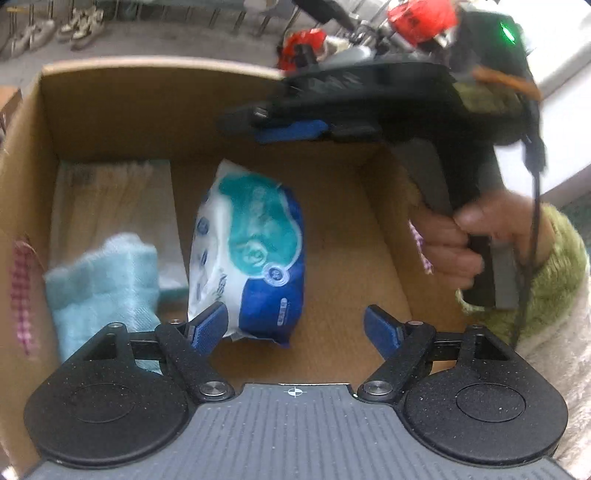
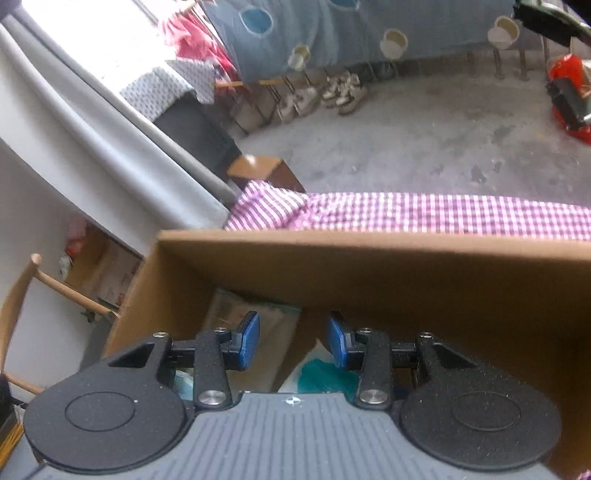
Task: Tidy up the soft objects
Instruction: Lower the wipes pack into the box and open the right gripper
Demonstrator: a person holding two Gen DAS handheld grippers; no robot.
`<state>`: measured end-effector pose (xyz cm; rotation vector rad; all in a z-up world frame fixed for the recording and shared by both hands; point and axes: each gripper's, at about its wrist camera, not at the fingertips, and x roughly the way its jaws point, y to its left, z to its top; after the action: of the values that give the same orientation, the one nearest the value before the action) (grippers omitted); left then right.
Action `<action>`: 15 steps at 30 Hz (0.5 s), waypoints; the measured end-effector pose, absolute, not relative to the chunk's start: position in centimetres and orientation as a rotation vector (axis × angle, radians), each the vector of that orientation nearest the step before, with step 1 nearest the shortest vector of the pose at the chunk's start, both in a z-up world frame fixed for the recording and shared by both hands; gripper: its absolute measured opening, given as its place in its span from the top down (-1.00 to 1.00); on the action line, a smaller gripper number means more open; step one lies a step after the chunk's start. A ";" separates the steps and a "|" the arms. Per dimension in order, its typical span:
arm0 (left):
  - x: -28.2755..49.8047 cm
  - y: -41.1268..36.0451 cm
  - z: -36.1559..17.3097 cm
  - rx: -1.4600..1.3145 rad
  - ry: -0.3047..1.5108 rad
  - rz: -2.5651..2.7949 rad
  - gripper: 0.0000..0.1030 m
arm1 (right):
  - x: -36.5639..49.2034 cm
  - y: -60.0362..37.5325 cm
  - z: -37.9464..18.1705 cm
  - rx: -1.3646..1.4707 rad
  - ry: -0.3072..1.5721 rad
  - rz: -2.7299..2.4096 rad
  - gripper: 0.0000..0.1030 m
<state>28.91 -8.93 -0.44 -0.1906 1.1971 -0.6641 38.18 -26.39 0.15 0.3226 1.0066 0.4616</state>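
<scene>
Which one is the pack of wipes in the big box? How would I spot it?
Look inside the brown cardboard box. On its floor, right of the fluffy light-blue towel, lies the wipes pack. It is the only shiny plastic thing there: white with a teal patch and a dark blue end.

A bare grey concrete floor (image 2: 424, 140) runs back to a blue spotted cloth (image 2: 332, 33) hanging over a row of metal legs, with pale shoes (image 2: 332, 96) lined up on the floor just beneath its hem. Left of the cloth, bright daylight washes over a white wall (image 2: 44, 155), and a wooden chair (image 2: 33, 291) stands nearer, below that wall.
</scene>
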 end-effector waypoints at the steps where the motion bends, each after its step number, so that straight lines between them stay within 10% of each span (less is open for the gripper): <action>1: 28.9 -8.4 -0.1 -0.192 1.181 -0.664 -0.58 | 37.9 -26.6 0.7 0.329 0.999 0.444 0.16; 15: 32.7 -11.4 -3.0 -0.005 1.294 -0.589 -0.23 | 35.2 -30.4 -5.9 0.562 1.361 0.286 0.18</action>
<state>32.74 -11.36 -3.05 -0.0053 1.2941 -0.5889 35.16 -30.42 -5.92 0.5621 1.3607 0.2861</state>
